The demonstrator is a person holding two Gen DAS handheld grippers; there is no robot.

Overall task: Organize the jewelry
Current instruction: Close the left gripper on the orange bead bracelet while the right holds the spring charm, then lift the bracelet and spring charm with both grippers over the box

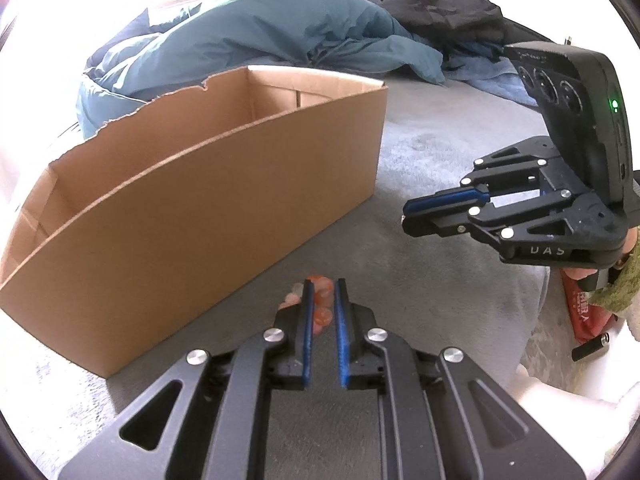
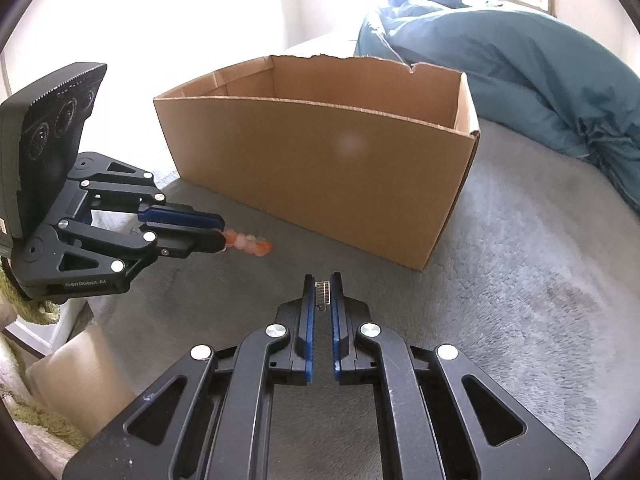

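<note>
My left gripper [image 1: 322, 286] is shut on an orange and pink bead bracelet [image 1: 323, 302], held just above the grey blanket in front of the open cardboard box [image 1: 224, 196]. In the right wrist view the left gripper [image 2: 220, 232] shows at the left with the bracelet [image 2: 250, 243] sticking out of its tips. My right gripper [image 2: 322, 280] is shut on a small silver metal jewelry piece [image 2: 322, 294], in front of the box [image 2: 320, 168]. In the left wrist view the right gripper [image 1: 408, 214] is at the right, its jaws together.
A grey fleece blanket [image 2: 520, 280] covers the bed. A teal duvet [image 1: 280, 32] and dark clothes [image 1: 440, 8] lie behind the box. A red packet [image 1: 584, 312] lies at the bed's right edge.
</note>
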